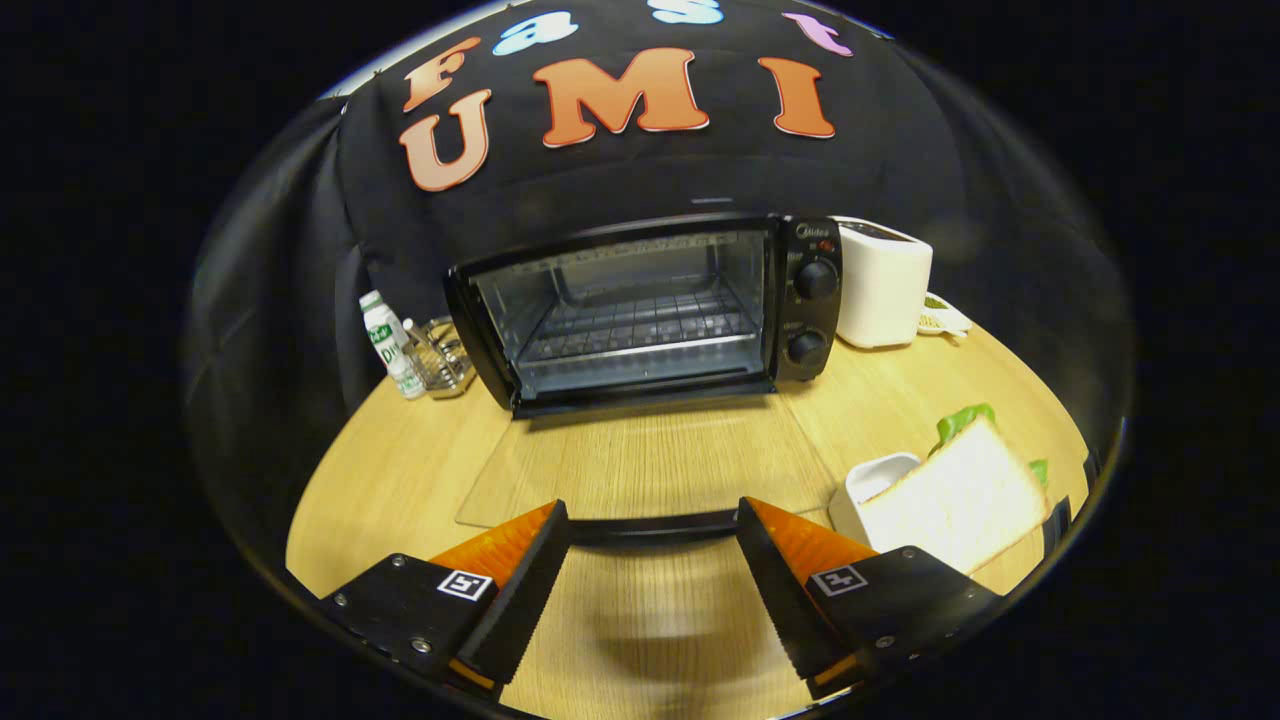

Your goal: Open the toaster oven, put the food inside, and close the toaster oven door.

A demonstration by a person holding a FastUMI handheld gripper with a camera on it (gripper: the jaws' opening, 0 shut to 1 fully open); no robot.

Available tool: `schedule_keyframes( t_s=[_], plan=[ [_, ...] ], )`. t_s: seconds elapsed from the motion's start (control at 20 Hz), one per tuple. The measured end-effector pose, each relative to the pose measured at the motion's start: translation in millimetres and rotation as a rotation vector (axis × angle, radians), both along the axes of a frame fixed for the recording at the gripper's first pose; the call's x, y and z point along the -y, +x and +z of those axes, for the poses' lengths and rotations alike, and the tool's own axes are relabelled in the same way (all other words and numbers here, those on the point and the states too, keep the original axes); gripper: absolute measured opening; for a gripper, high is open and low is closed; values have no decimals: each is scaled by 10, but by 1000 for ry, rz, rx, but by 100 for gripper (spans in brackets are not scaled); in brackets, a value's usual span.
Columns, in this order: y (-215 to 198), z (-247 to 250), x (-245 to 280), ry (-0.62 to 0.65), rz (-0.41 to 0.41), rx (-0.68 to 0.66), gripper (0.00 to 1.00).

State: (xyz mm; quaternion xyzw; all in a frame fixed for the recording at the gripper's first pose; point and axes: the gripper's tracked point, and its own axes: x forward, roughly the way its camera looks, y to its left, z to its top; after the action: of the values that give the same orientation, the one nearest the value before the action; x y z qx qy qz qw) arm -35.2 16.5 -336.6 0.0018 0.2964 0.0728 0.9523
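The black toaster oven (645,310) with its two round knobs sits at the back of the pale wooden table (400,470), its glass door (640,465) swung fully down flat toward me. The dark door handle (655,527) lies right between the fingertips of my gripper (655,535), whose fingers stand wide apart; I can't tell whether either pad actually touches the handle, and nothing is gripped. The wire rack (640,325) inside looks bare.

So I judge the opening as done and the food as next. The sandwich of white bread and green lettuce (965,490) leans against a small white rectangular dish (872,482), just beyond my right finger. I'd lift clear of the handle first so I don't nudge the door, swing right, and close on the bread gently across its flat faces, squeezing only enough to carry it. A white pop-up toaster (885,283) stands beside the oven; a small green-labelled bottle (385,345) stands on the other side.
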Motion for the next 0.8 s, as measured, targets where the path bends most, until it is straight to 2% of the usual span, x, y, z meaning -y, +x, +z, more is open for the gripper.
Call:
schedule_keyframes(
  t_s=[0.25,0.4,0.6,0.8],
  plan=[
    [217,695,495,95,44,-46,99],
    [384,947,935,69,72,-70,99],
    [462,1042,1435,38,128,-166,99],
    [374,848,1796,12,180,-317,99]
  ],
)
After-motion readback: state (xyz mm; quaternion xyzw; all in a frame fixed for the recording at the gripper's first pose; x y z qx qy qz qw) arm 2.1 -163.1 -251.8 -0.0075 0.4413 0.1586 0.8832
